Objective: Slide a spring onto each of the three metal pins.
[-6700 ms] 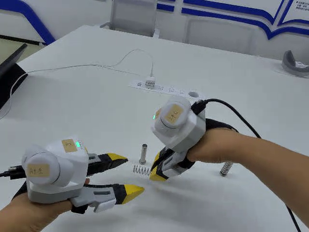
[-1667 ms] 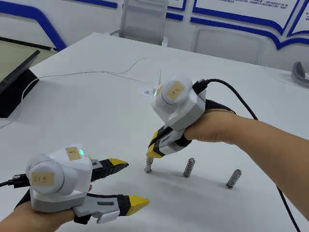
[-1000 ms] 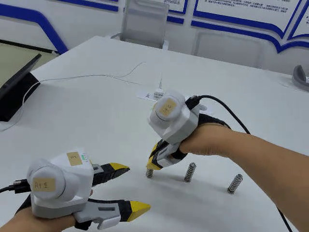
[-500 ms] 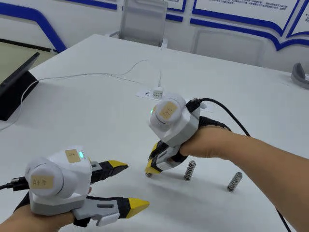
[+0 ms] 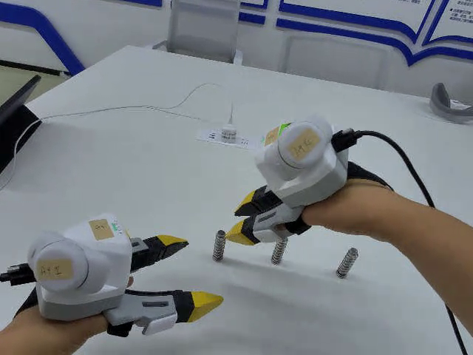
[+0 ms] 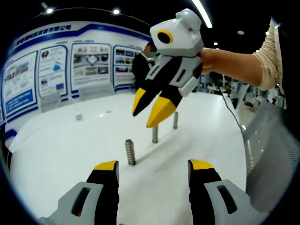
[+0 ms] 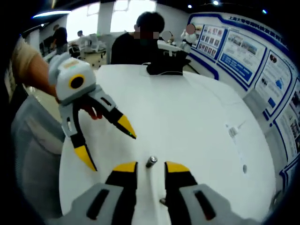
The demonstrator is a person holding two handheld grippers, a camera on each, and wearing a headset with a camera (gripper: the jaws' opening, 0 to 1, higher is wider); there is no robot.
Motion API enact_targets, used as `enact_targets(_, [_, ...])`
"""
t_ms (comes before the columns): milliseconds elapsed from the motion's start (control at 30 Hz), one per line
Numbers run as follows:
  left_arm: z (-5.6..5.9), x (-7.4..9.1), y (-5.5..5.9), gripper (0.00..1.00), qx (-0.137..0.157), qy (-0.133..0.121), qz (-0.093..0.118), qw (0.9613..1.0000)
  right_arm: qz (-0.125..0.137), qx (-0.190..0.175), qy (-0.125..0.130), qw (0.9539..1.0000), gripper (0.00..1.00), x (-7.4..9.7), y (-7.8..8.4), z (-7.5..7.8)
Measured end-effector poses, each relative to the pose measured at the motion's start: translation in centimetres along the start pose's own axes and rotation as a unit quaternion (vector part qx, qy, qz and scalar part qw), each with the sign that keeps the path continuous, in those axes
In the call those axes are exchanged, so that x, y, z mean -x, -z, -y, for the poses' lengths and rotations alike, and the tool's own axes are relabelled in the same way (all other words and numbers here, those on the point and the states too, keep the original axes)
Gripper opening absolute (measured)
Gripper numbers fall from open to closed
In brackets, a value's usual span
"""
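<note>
Head view: three little grey metal springs stand upright in a row on the big white table (image 5: 103, 170): the left spring (image 5: 219, 245), the middle spring (image 5: 278, 251) and the right spring (image 5: 346, 262). The white right gripper (image 5: 242, 219) with yellow tips hangs in the middle of the frame, just above the left and middle springs. Its jaws are a little apart and hold nothing. The left gripper (image 5: 188, 272) is at the lower left, jaws spread wide and empty, apart from the springs. In the right gripper view, the round top of a metal pin (image 7: 151, 161) shows between that gripper's yellow tips.
</note>
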State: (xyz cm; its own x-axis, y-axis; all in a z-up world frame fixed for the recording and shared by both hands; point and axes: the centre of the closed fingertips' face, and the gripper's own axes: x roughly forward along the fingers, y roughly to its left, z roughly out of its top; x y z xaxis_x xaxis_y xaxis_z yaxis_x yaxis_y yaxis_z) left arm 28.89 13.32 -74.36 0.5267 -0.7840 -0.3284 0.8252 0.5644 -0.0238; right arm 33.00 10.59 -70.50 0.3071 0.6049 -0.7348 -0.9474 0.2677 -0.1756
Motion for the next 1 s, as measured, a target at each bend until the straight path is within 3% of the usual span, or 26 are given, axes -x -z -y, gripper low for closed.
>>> enact_targets(200, [-0.2,-0.1,-0.3,0.62,0.001,-0.003,0.002,1.0,0.017,-0.013,0.017,0.9996,0.24,1.8,1.1,0.0])
enact_targets(633, [-0.1,-0.4,-0.7,0.64,-0.003,-0.002,0.002,1.0,0.048,-0.046,0.039,0.9971,0.26,4.9,4.0,-1.5])
enact_targets(1000, [-0.1,-0.4,-0.9,0.67,-0.005,-0.002,0.001,1.0,0.097,-0.095,0.072,0.9882,0.29,7.8,6.0,-1.6])
